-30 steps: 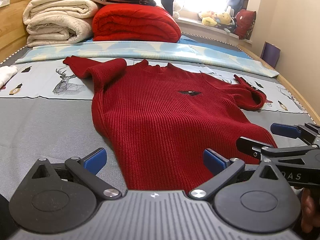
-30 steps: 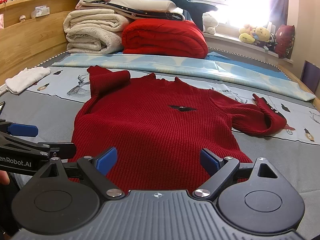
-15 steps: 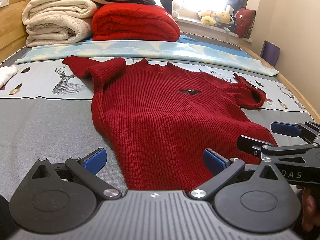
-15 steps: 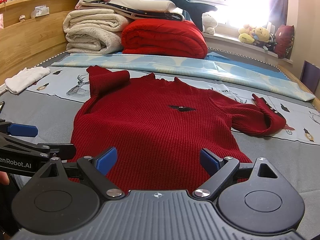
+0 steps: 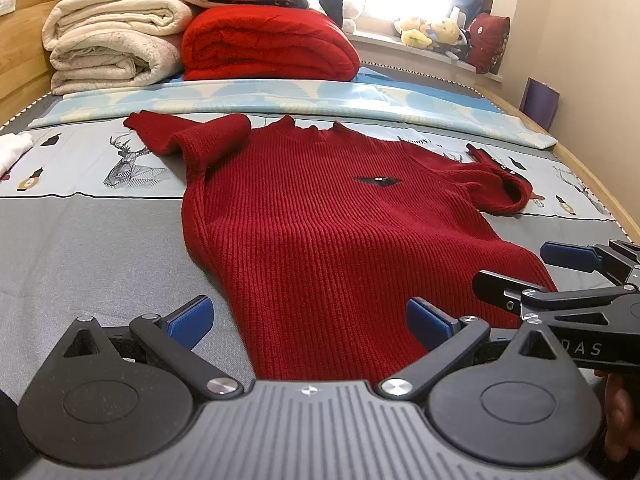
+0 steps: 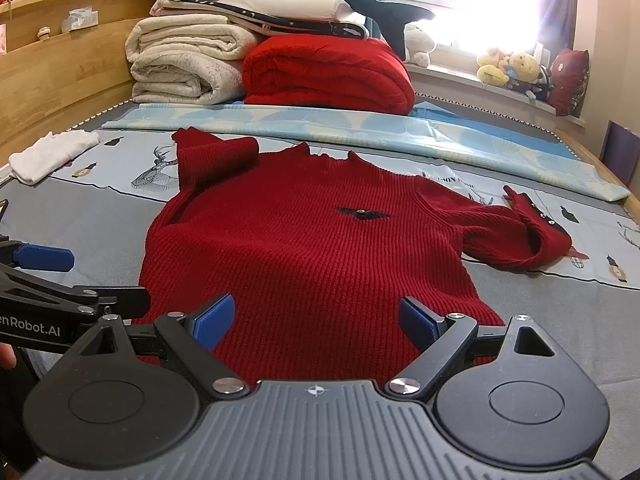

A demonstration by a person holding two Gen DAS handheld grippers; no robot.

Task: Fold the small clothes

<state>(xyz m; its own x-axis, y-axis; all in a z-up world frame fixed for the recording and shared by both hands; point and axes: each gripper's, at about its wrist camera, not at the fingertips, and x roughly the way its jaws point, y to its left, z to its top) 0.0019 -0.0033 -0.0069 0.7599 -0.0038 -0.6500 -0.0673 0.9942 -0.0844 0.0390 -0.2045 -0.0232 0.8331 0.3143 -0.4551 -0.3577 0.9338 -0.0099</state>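
A: Hovering at the hem: left tongs (image 5: 308,316) and right tongs (image 6: 316,318) both spread, holding nothing. Red sweater (image 5: 340,224) lies flat on the bed (image 5: 80,248).

B: Risk: thick rib knit slips a shallow pinch; bunched right sleeve (image 6: 532,236) skews the fold.

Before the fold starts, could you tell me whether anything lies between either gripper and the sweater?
Nothing visible does. Both the left gripper and right gripper are open at the near hem of the sweater.
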